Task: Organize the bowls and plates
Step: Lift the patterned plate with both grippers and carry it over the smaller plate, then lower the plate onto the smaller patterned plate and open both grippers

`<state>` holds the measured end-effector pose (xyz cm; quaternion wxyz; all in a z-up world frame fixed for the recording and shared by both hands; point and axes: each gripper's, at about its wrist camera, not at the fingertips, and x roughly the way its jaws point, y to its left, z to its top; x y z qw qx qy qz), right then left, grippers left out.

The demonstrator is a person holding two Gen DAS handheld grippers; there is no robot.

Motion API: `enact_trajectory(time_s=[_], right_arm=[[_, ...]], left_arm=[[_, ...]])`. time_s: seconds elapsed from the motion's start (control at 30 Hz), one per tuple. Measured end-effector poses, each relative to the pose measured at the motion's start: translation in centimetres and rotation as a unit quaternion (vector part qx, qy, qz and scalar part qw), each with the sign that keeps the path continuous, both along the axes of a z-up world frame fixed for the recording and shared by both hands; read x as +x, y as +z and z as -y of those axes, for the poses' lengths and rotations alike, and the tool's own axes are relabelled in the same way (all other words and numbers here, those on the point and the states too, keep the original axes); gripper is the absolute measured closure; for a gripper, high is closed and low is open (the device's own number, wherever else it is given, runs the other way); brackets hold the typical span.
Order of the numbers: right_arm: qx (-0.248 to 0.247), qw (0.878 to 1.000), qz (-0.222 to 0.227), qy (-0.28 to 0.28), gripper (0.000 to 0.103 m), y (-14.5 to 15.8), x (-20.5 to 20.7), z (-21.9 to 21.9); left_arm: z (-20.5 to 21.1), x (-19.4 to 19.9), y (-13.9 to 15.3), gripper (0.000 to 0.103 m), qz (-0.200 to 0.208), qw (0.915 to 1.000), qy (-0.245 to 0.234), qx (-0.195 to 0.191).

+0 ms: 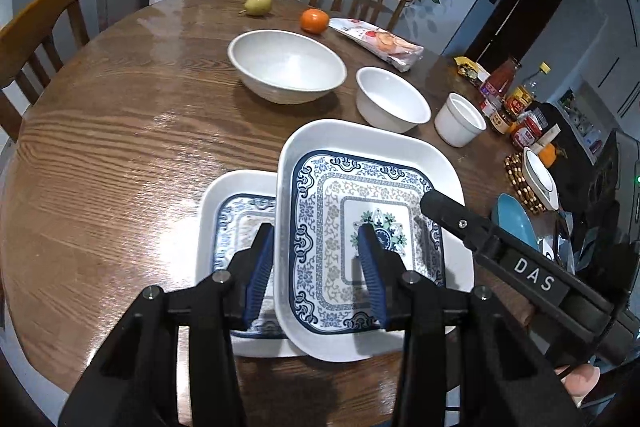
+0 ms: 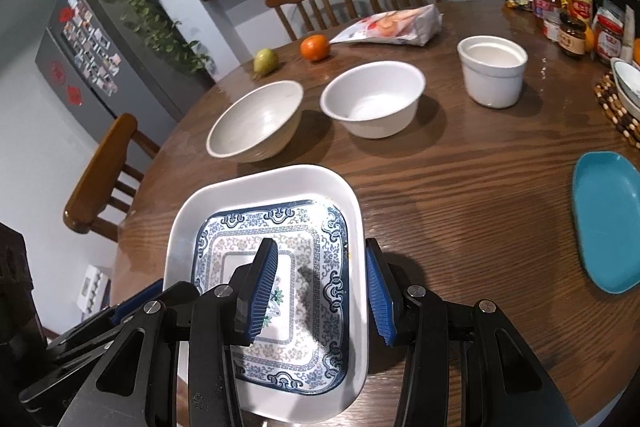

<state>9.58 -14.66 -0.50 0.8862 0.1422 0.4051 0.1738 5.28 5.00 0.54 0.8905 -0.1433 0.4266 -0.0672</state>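
Note:
A square white plate with a blue pattern (image 1: 372, 187) lies partly on top of a second, matching plate (image 1: 236, 211) on the round wooden table (image 1: 120, 147). My left gripper (image 1: 316, 267) is open, its fingers astride the top plate's left rim. My right gripper (image 2: 322, 287) is open, its fingers astride the same plate's (image 2: 280, 211) right rim; its arm shows in the left wrist view (image 1: 500, 251). A large white bowl (image 1: 286, 65), a smaller white bowl (image 1: 392, 99) and a white cup (image 1: 460, 119) stand beyond the plates.
A teal dish (image 2: 608, 219) lies at the right. A pear (image 1: 258, 3), an orange (image 1: 315, 21) and a snack bag (image 1: 380, 43) lie at the far side. Sauce bottles and jars (image 2: 568, 3) crowd the right edge. Wooden chairs (image 1: 36, 27) ring the table.

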Motion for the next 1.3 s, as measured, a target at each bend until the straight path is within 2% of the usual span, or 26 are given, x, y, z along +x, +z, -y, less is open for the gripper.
enact_trajectory(time_s=[0.6,1.3], right_arm=[[-0.006,0.999,-0.016,0.05,0.057,-1.1,1.1,-4.6],[-0.026,0.998,-0.029,0.055,0.057,-2.4,1.7,-6.3]], left_arm=[[-4.3,-0.1,-1.0,0.063,-0.018,0.9984,0.052,0.012],[-4.8,1.2,-2.8,0.063,-0.047,0.9965,0.063,0.03]])
